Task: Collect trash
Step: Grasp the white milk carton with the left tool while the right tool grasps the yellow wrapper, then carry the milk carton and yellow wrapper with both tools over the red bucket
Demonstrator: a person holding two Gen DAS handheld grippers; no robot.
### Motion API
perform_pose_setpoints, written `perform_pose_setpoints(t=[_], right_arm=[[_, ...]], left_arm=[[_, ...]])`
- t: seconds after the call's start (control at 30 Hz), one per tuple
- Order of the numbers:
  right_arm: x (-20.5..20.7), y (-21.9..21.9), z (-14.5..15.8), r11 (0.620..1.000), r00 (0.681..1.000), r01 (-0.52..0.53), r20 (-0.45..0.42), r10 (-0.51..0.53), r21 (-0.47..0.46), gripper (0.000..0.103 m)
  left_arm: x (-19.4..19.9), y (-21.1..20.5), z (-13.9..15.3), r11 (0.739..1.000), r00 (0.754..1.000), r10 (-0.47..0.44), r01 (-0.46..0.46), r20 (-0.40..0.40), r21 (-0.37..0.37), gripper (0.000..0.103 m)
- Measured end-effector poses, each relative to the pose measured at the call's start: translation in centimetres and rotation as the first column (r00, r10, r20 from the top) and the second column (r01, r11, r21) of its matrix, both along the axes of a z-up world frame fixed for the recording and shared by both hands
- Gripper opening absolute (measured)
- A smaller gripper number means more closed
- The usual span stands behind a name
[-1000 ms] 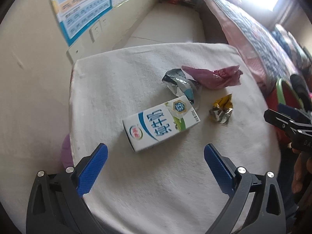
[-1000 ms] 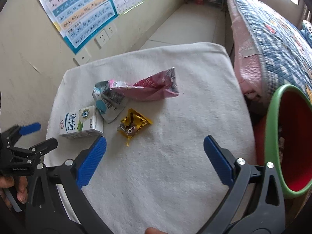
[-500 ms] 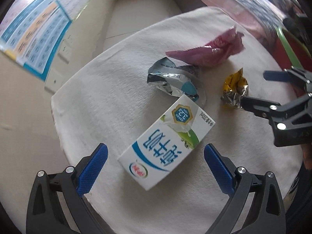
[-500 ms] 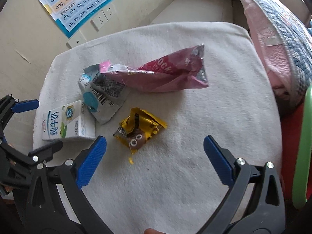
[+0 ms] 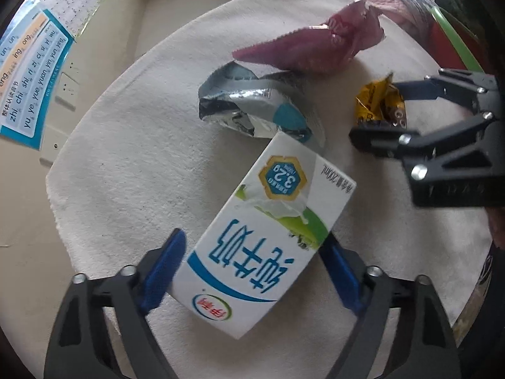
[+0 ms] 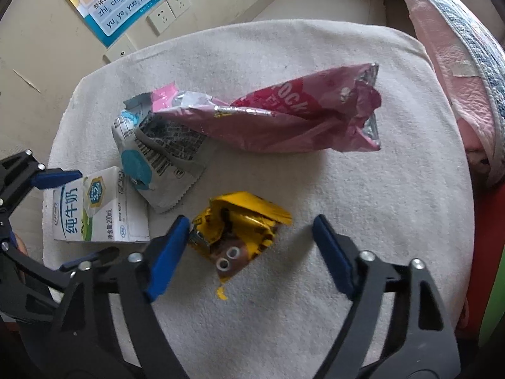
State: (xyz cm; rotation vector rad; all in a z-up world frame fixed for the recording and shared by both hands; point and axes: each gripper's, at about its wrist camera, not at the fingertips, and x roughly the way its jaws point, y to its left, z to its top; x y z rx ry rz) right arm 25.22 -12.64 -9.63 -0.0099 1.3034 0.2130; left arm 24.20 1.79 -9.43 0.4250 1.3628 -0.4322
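**Claws closing round carton and wrapper**

The left claw point(image 5: 252, 271) has been closing, carton point(image 5: 262, 246) between its pads — contact unclear. The right claw point(image 6: 249, 252) likewise, unclenched round the yellow wrapper point(image 6: 236, 230). Only the right view shows the carton's side print. The carton lies flat on the desk point(image 6: 347, 189), long axis diagonal.

White towel-covered table point(image 6: 347, 189): milk carton point(image 5: 268, 240), three wrappers.

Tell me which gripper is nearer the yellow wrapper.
Right. The right gripper straddles the yellow wrapper, jaws just closing in. The left gripper is off at the milk carton.
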Motion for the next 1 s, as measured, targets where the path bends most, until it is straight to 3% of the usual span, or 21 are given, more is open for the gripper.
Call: perform_pose_setpoints(t=[0.07, 0.13, 0.2, 0.27, 0.37, 0.57, 0.8, 1.0], right_arm=[[0.0, -0.2, 0.2, 1.0, 1.0, 0.0, 0.001, 0.0, -0.013, 0.055], [-0.1, -0.6, 0.4, 1.0, 1.0, -0.002, -0.003, 0.002, -0.024, 0.031], [-0.1, -1.1, 0.5, 1.0, 1.0, -0.005, -0.012, 0.005, -0.018, 0.029], [-0.4, -1.3, 0.6, 1.0, 1.0, -0.012, -0.01, 0.012, -0.022, 0.014], [-1.2, -2.0, 1.1, 0.999, 1.0, -0.023, 0.0, 0.023, -0.028, 0.009], [-3.3, -3.7, 3.1, 1.0, 0.999, -0.024, 0.032, 0.024, -0.001, 0.008], [-5.9, -5.5, 7.5, 0.998, 0.995, -0.018, 0.097, 0.012, 0.062, 0.008], [-8.4, -7.2, 10.5, 0.995, 0.99, -0.026, 0.143, 0.012, 0.098, 0.008]], left_arm=[[-0.2, 0.1, 0.2, 1.0, 1.0, 0.011, -0.011, -0.003, -0.021, 0.073], [-0.5, 0.1, 0.4, 1.0, 1.0, 0.019, -0.019, -0.001, -0.025, 0.069], [-0.9, 0.0, 0.7, 0.999, 1.0, 0.028, -0.029, -0.009, -0.041, 0.065], [-1.5, 0.3, 1.0, 0.996, 0.998, 0.053, -0.054, -0.02, -0.066, 0.061], [-2.3, 0.9, 1.6, 0.984, 0.991, 0.133, -0.135, -0.027, -0.113, 0.056], [-4.9, 1.1, 2.7, 0.934, 0.958, 0.282, -0.286, -0.05, -0.216, 0.055], [-7.0, 0.7, 4.2, 0.891, 0.931, 0.364, -0.357, -0.029, -0.279, 0.055], [-7.7, -1.1, 6.9, 0.883, 0.924, 0.381, -0.352, 0.036, -0.311, 0.055]])
